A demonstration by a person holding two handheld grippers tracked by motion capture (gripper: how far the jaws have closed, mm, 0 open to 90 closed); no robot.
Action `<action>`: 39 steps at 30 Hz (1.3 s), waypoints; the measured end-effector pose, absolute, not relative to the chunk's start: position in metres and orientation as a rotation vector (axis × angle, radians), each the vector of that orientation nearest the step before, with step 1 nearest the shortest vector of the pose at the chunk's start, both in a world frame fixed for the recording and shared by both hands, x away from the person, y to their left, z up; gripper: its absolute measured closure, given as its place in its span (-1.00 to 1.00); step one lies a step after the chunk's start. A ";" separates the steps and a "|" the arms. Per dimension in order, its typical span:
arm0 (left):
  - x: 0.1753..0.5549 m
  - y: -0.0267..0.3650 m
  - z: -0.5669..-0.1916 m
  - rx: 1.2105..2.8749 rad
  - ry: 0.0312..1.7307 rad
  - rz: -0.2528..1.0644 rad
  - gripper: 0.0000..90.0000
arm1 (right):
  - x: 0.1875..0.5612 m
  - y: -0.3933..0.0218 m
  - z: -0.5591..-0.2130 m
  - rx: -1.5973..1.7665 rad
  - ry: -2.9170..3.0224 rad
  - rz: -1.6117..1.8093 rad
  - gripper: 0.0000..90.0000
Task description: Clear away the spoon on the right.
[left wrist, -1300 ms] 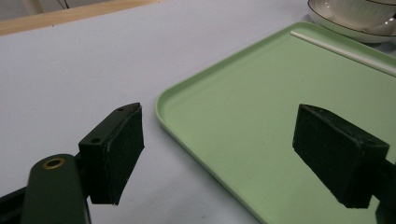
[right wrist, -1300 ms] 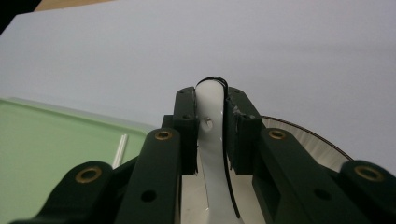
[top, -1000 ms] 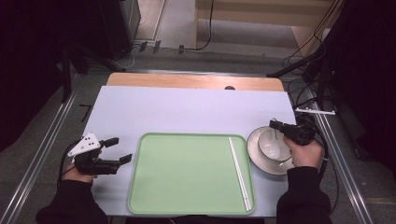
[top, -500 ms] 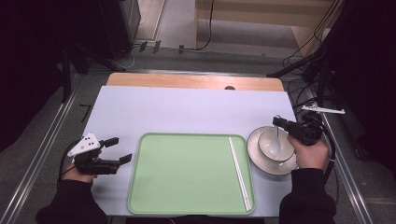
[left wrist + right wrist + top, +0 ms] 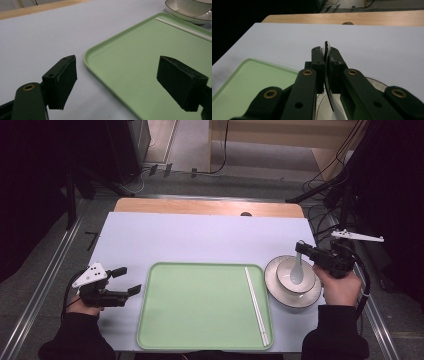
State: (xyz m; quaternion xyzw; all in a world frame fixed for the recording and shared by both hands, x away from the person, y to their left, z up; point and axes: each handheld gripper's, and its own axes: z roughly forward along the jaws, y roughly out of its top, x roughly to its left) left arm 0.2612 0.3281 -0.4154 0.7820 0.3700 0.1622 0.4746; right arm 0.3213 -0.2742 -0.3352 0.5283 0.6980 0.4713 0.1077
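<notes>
From the high view, the right gripper (image 5: 301, 247) pinches a spoon (image 5: 297, 270) by its handle, the scoop hanging over the bowl (image 5: 295, 276) on its plate (image 5: 280, 297), just right of the tray (image 5: 200, 305); the left gripper (image 5: 127, 281) rests with jaws apart, holding nothing. The left gripper view confirms the wide gap beside the tray (image 5: 150, 65). In the right gripper view, the pads clamp the spoon (image 5: 327, 75) edge-on. Best to lift straight up, clear of the bowl's rim, before swinging toward the tray, keeping the grip firm so the handle doesn't pivot.

The left gripper (image 5: 125, 281) rests low at the left, its jaws wide apart. The right gripper (image 5: 301, 248) is raised at the right, its jaws closed tight.
</notes>
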 end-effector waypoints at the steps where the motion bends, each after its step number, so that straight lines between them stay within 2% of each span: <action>1: 0.261 0.328 -0.415 1.914 0.904 0.397 -0.63 | 0.320 -0.272 -0.333 1.552 2.057 1.389 0.92; 12: 0.261 0.329 -0.415 1.913 0.905 0.401 -0.63 | 0.305 -0.243 -0.325 1.454 2.129 1.431 0.92; 39: 0.261 0.329 -0.415 1.911 0.904 0.399 -0.63 | 0.271 -0.177 -0.374 1.386 2.365 1.446 0.92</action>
